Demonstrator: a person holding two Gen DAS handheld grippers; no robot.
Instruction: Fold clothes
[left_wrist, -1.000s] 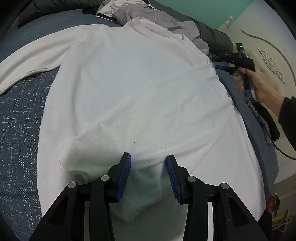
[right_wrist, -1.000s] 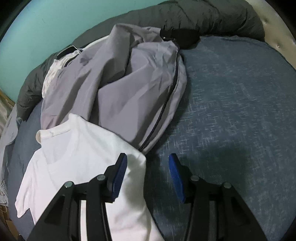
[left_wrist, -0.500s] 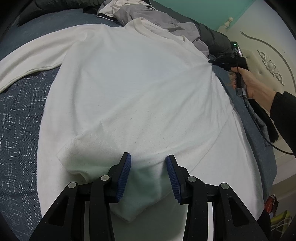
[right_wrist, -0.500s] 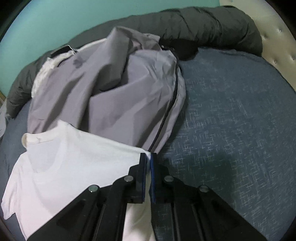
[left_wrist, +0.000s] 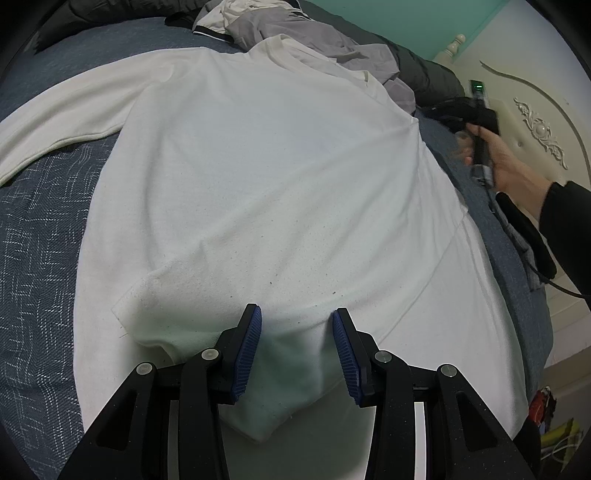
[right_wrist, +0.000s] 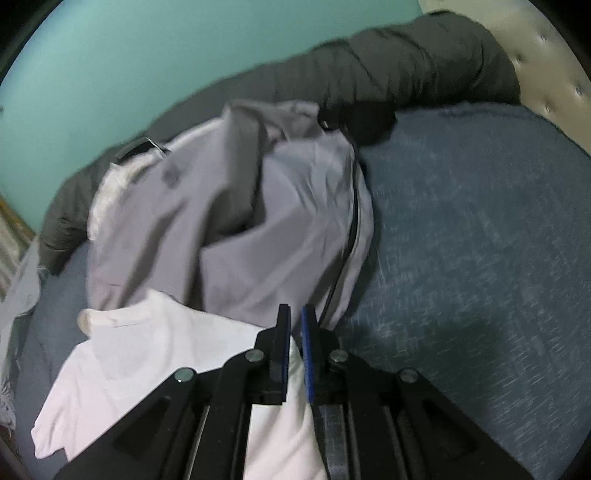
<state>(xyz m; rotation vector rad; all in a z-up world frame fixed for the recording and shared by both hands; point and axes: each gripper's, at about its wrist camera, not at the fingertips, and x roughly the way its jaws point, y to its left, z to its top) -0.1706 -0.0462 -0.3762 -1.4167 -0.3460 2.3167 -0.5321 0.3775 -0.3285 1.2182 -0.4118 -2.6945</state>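
Currently the white shirt (left_wrist: 280, 177) lies flat on the bed (left_wrist: 40, 229), long axis running from the near edge, collar toward the far clothes pile (right_wrist: 229, 221). Left gripper (left_wrist: 297, 352) spread over its folded hem. Right gripper (right_wrist: 295, 354) pressed together, pinching the shirt's shoulder edge. No readable labels; right view blurred.

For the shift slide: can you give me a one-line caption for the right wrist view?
Right tool shut on the white shirt at its edge, grey jacket beyond.
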